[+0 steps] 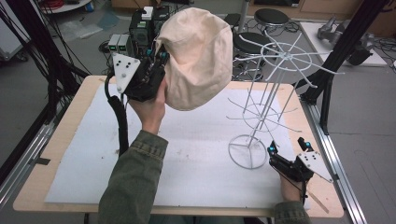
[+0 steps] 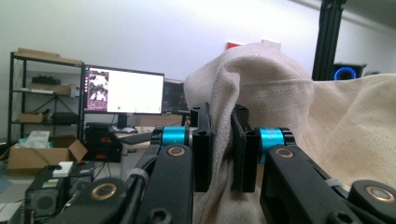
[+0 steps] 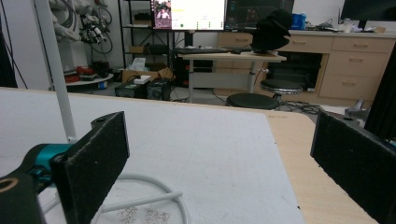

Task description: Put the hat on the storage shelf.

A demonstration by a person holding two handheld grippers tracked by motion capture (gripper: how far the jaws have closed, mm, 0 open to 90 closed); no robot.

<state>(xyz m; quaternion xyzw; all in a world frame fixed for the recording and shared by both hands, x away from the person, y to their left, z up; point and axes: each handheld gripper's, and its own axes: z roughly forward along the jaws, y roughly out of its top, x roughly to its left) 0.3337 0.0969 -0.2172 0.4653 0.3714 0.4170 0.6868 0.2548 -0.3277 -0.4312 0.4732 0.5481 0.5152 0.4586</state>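
One cream hat [image 1: 198, 58], held aloft over the table's [image 1: 56, 154] far left, its fabric edge pinched between the clamped jaws of the left gripper [image 1: 156, 58]. White wire rack [image 1: 268, 100] stands to the right. Right gripper [image 1: 289, 150], jaws spread and empty, rests by the rack's base ring. Risk: thin pinch may slip; swinging cloth could snag or tip the rack.

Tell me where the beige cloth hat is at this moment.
In the high view the beige cloth hat hangs in the air above the table's far left, pinched in the left tongs, just left of the white wire rack.
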